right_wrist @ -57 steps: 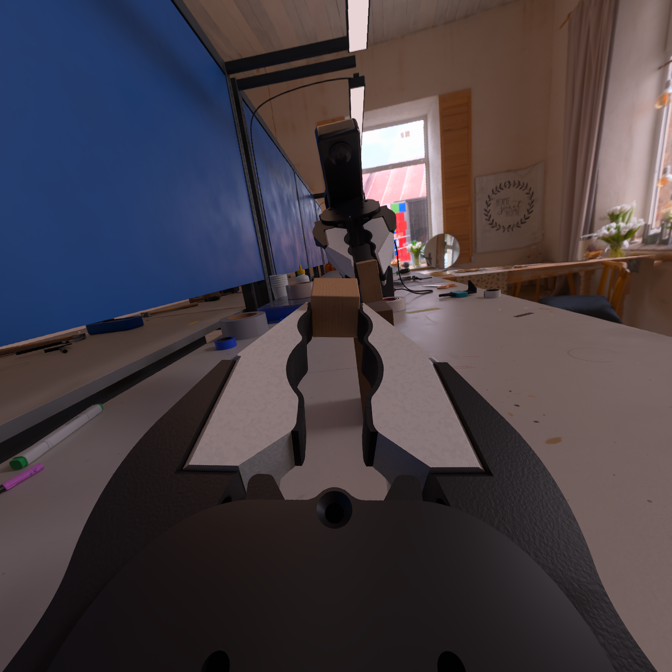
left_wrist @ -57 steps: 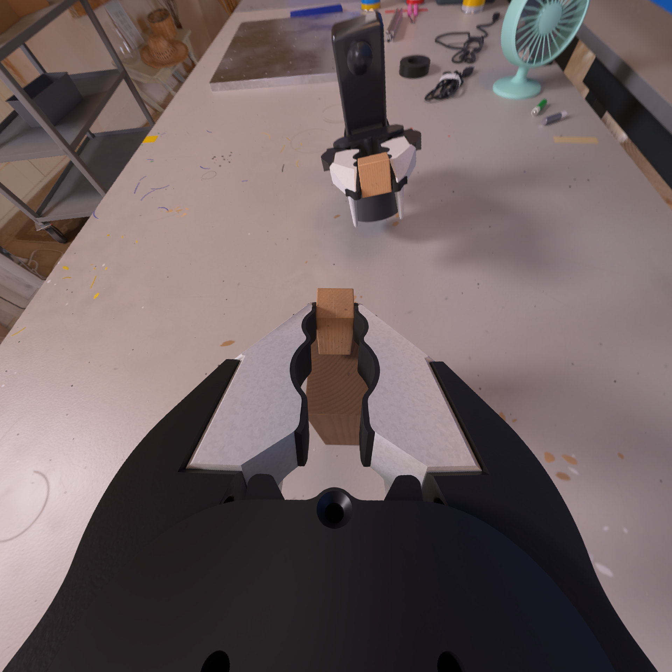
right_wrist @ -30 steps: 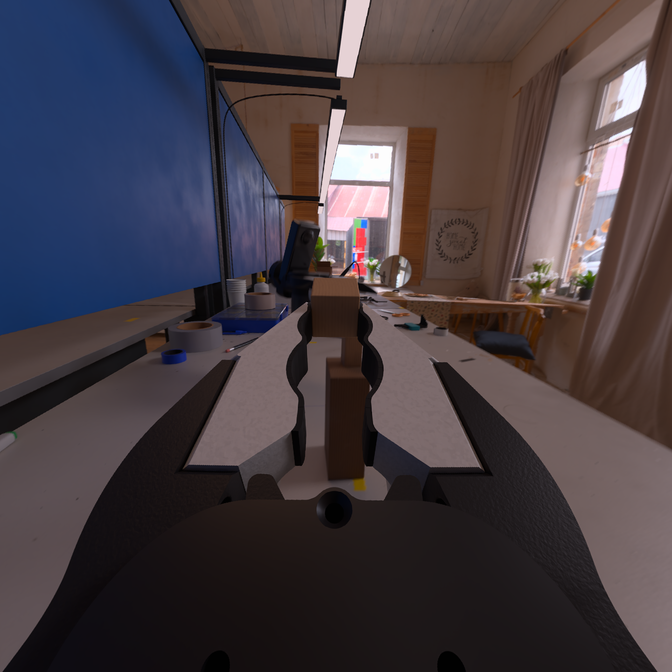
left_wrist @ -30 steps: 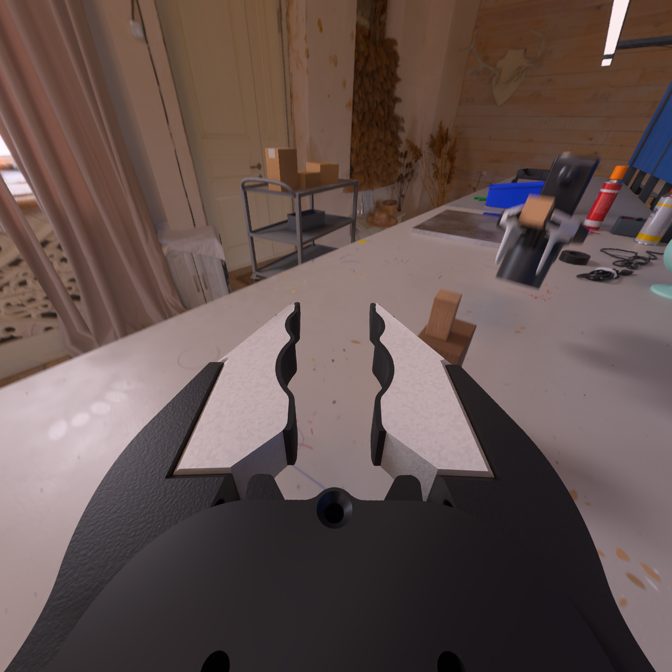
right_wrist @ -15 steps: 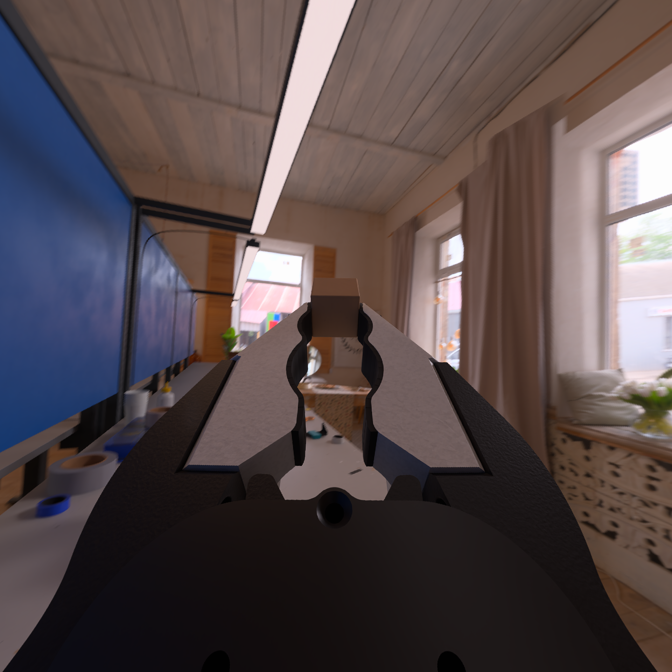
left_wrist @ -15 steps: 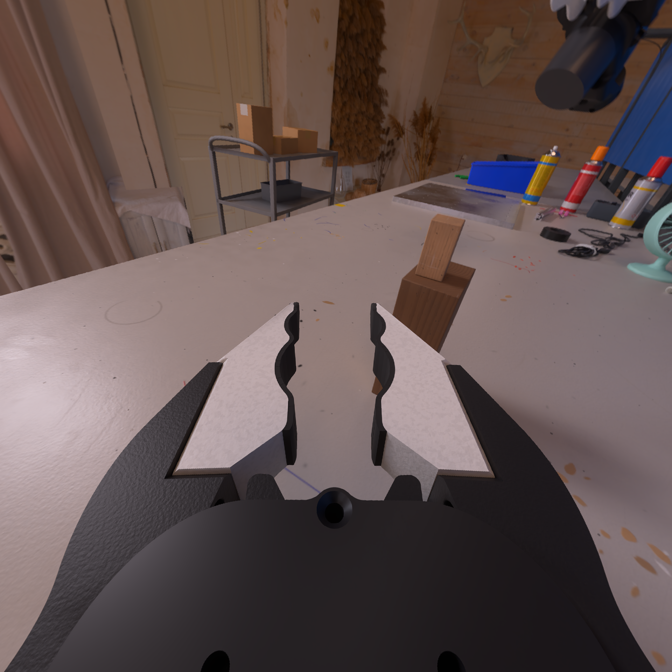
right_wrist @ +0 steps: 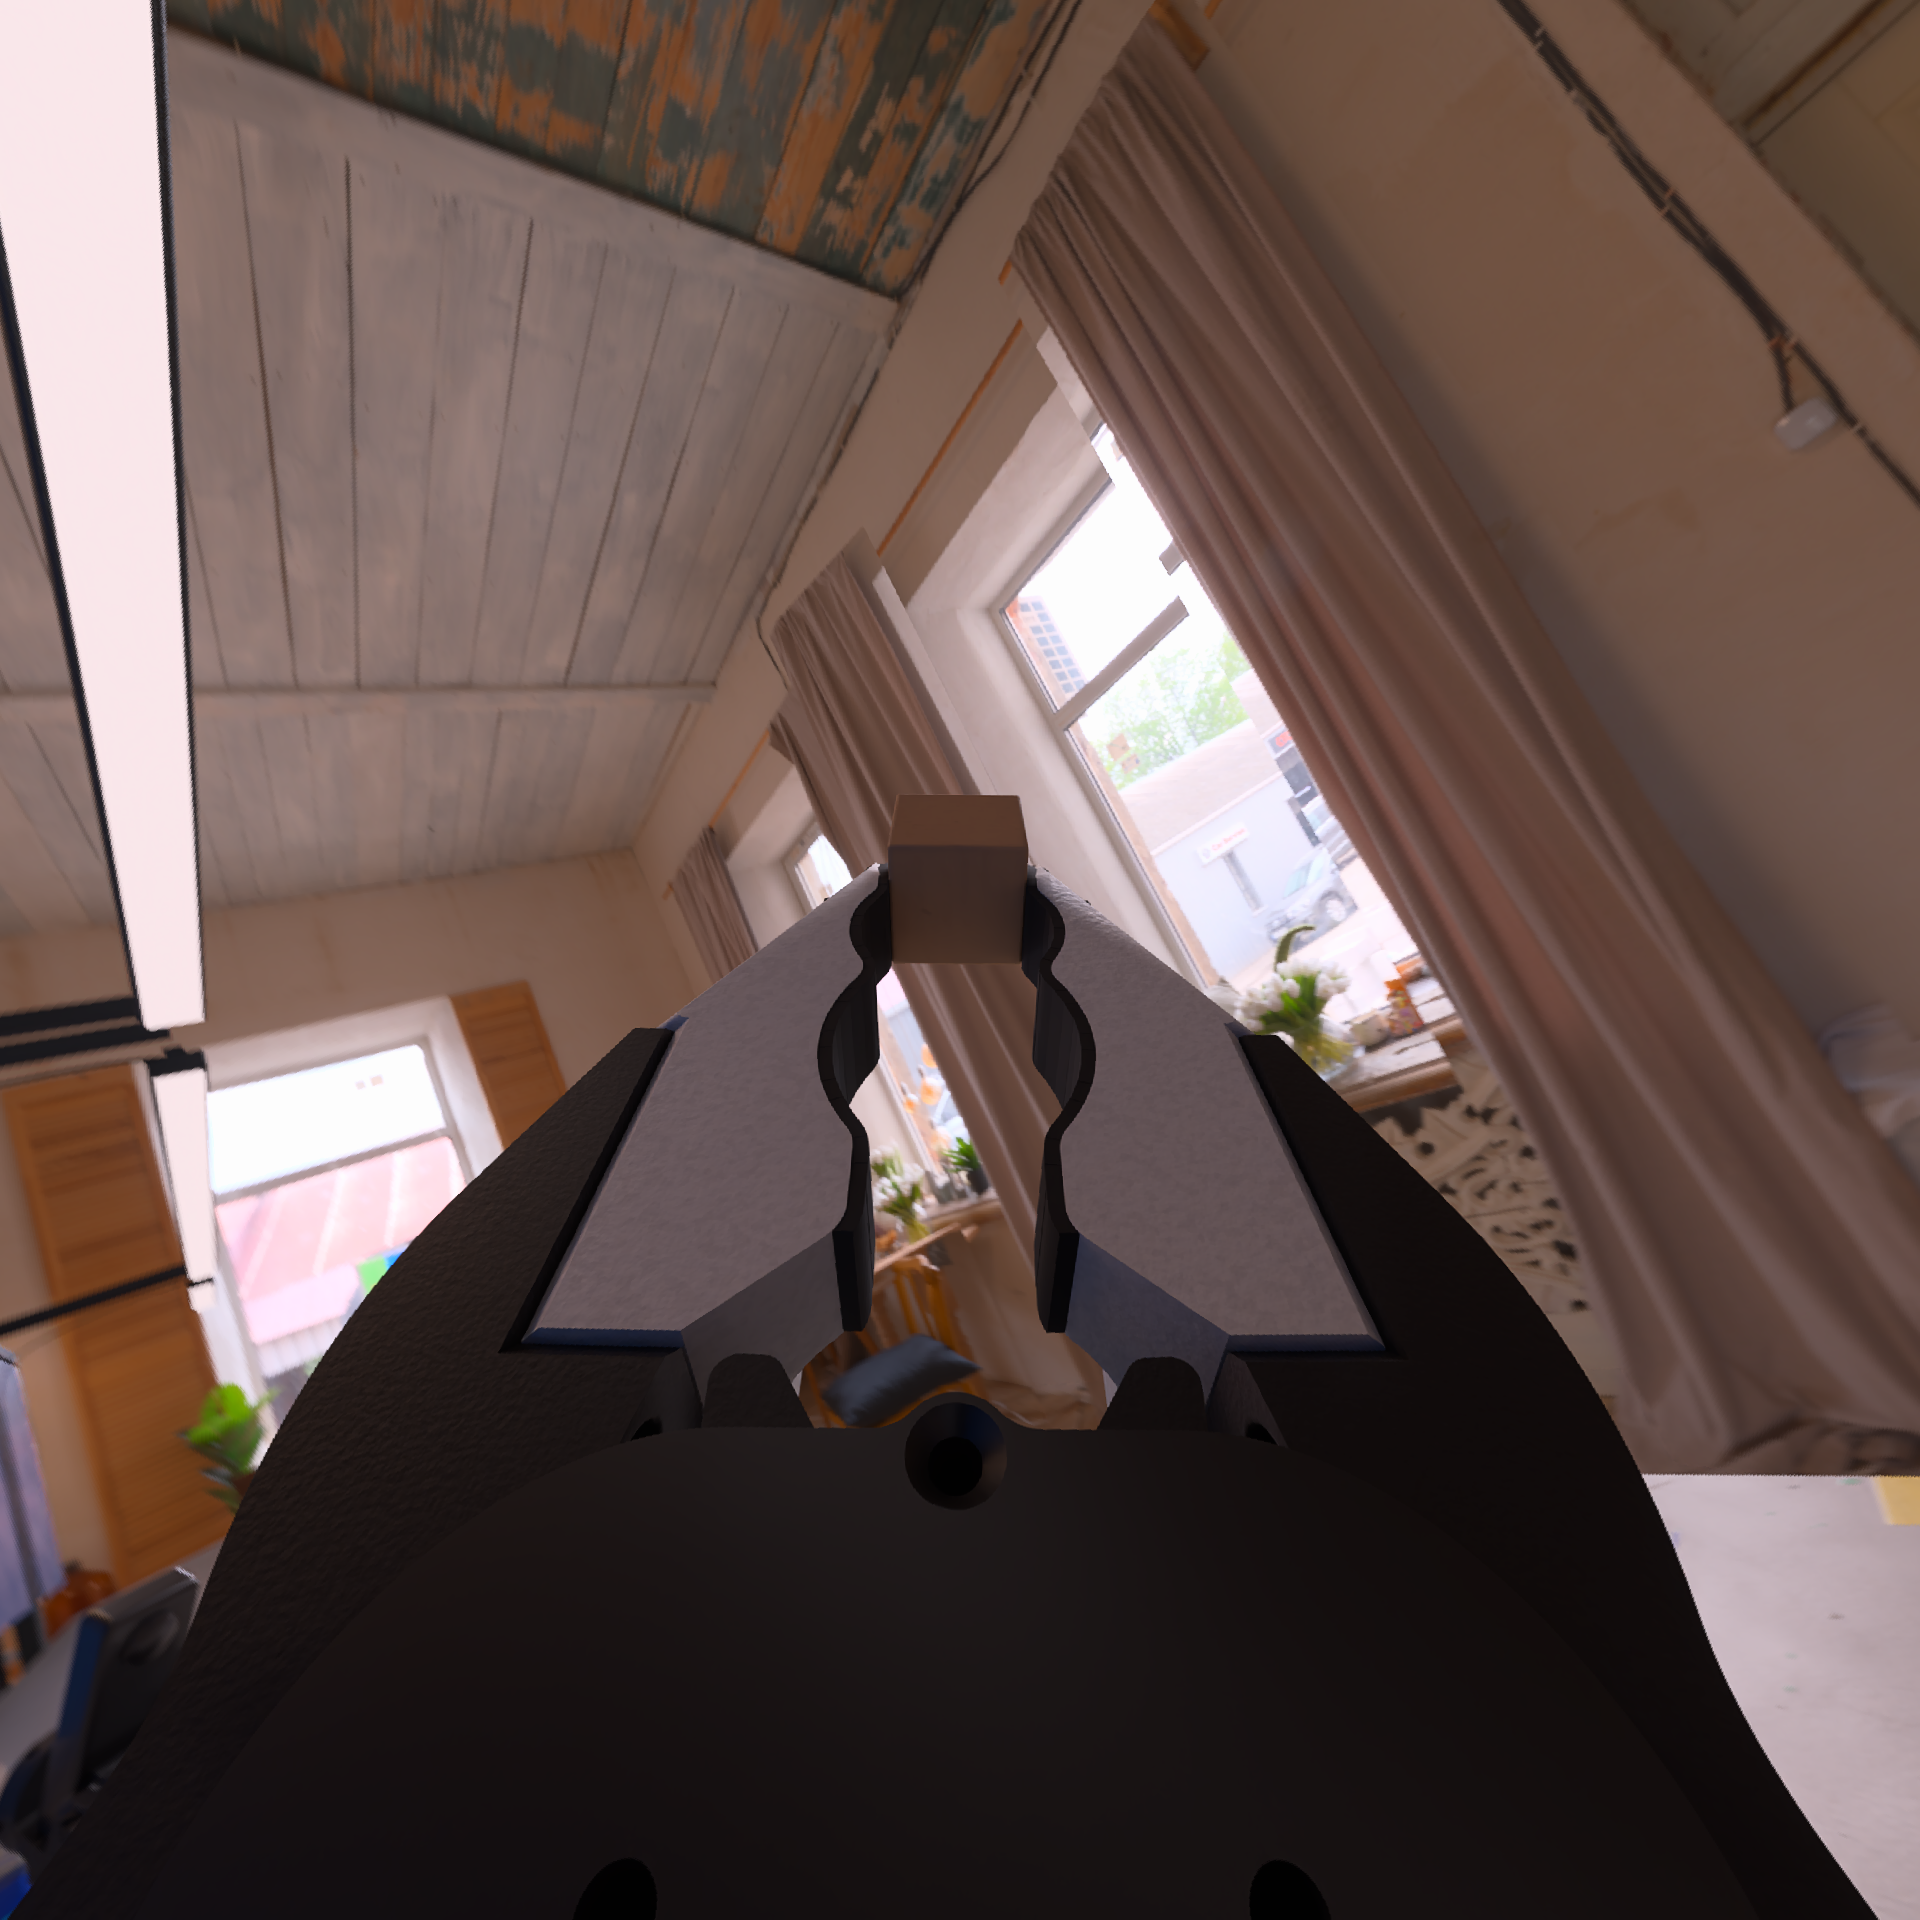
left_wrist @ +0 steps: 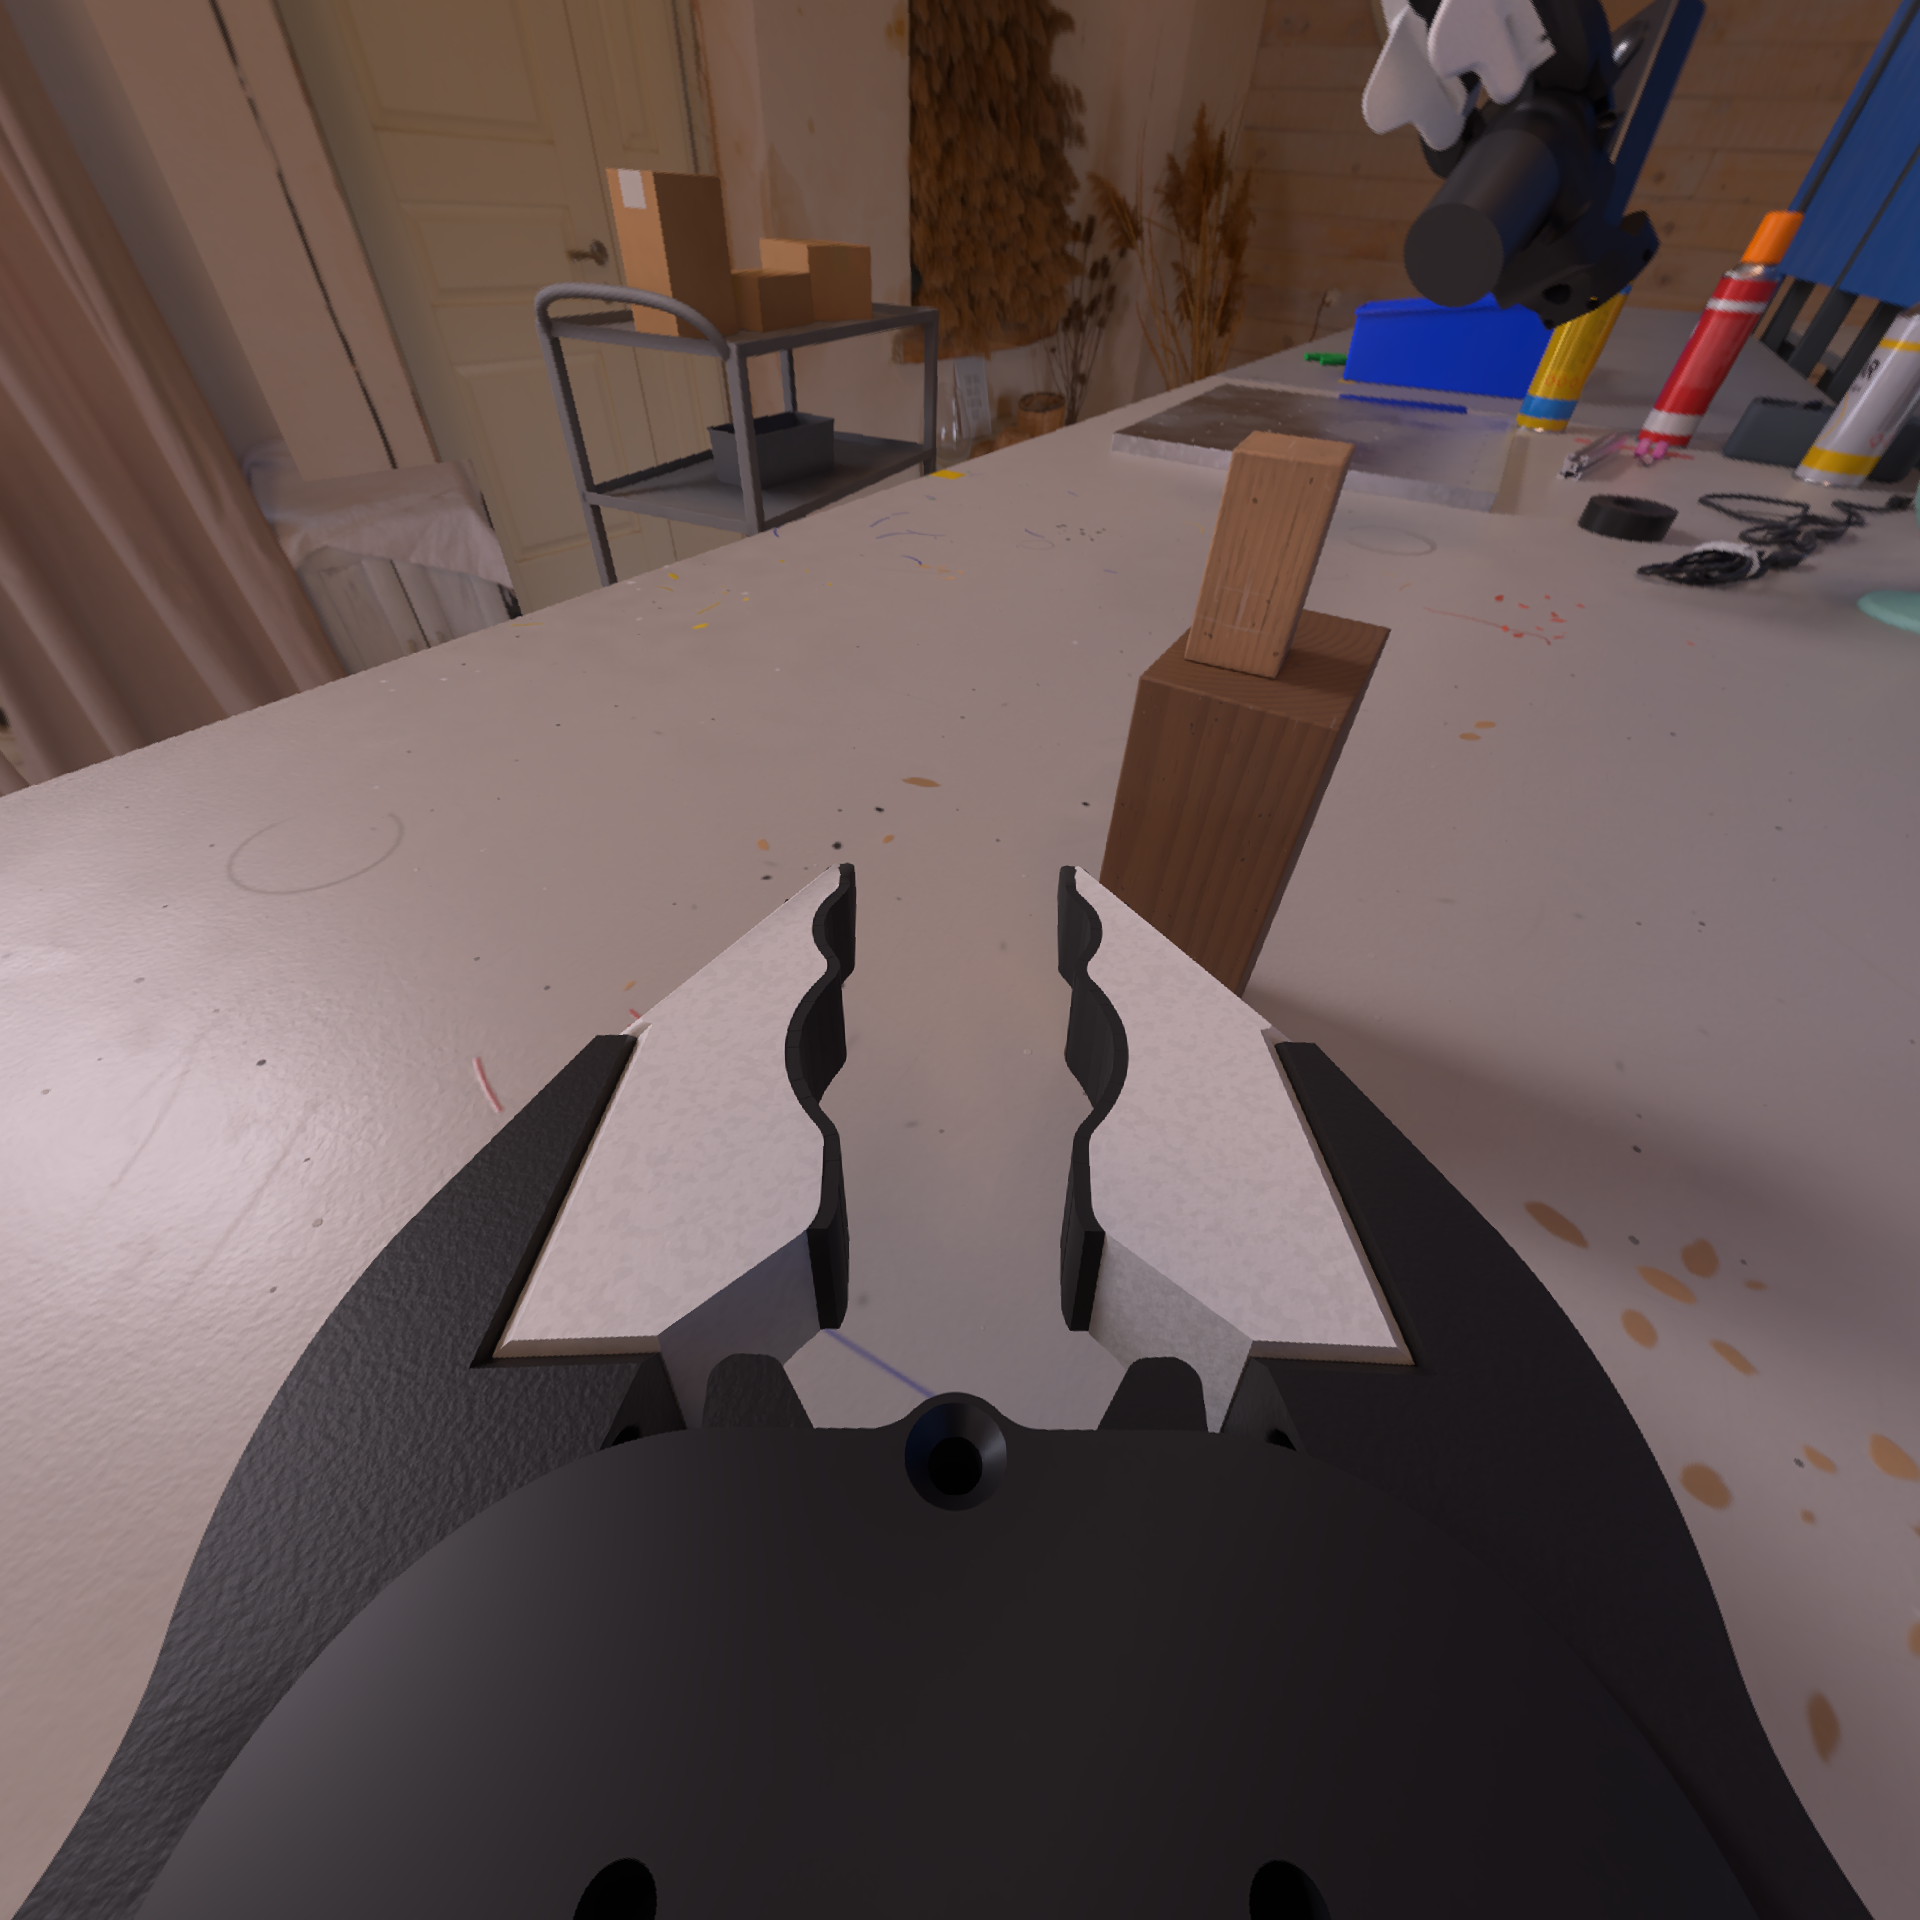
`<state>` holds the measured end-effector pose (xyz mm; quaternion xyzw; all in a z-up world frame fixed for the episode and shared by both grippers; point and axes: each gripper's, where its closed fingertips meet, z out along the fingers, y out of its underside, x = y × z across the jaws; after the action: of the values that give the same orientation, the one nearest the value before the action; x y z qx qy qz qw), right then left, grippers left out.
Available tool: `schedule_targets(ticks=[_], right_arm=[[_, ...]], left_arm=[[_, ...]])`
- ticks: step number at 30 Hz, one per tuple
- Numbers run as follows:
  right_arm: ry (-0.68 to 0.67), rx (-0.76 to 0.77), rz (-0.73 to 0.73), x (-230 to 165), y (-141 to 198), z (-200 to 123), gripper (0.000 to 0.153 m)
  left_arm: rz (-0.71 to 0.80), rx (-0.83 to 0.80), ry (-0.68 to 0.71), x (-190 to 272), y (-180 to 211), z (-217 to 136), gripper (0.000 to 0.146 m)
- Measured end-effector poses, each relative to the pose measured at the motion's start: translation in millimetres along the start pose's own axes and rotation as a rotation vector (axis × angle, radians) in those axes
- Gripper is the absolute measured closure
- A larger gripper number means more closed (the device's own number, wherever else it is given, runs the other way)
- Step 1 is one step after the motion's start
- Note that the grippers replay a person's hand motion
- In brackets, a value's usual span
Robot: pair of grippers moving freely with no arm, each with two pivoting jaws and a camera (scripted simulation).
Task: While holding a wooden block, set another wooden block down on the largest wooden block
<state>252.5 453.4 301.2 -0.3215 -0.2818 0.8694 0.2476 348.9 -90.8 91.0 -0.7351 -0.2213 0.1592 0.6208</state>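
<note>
Left gripper [left_wrist: 956,904] low over the table [left_wrist: 416,831], jaws parted to a middling gap, nothing between them. Just beyond its right fingertip stands the largest wooden block [left_wrist: 1236,790]: dark brown, tall, square-sectioned, upright, end grain on top. On that top, at the near-left corner, rests a pale wooden block [left_wrist: 1268,556], slim, rectangular and upright, with much of the dark top bare to its right. Right gripper [right_wrist: 958,883] raised high and tipped toward ceiling and windows, clamped on a small wooden cube [right_wrist: 958,878] right at its fingertips; from the left wrist view only its dark body shows, far right and overhead. Judgement: placement looks done, cube held as required. All three pieces look stiff, light, dry, sharp-edged and matte, so not slippery. The pale block's narrow footprint would tip under a sideways knock; best gripped across its flat faces at mid-height.
</note>
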Motion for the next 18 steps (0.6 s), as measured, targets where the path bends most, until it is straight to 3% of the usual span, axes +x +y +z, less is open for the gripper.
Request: schedule_targets(ticks=[10, 18], right_arm=[[-0.061, 0.044, 0.145, 6.2, 3.0, 39.2, 0.129], [-0.095, 0.148, 0.277, 33.7, 2.8, 34.0, 0.129]], left_arm=[[0.012, -0.018, 0.015, 2.6, 2.4, 2.8, 0.108], [0.012, -0.009, 0.023, 3.6, 1.7, 1.7, 0.109]])
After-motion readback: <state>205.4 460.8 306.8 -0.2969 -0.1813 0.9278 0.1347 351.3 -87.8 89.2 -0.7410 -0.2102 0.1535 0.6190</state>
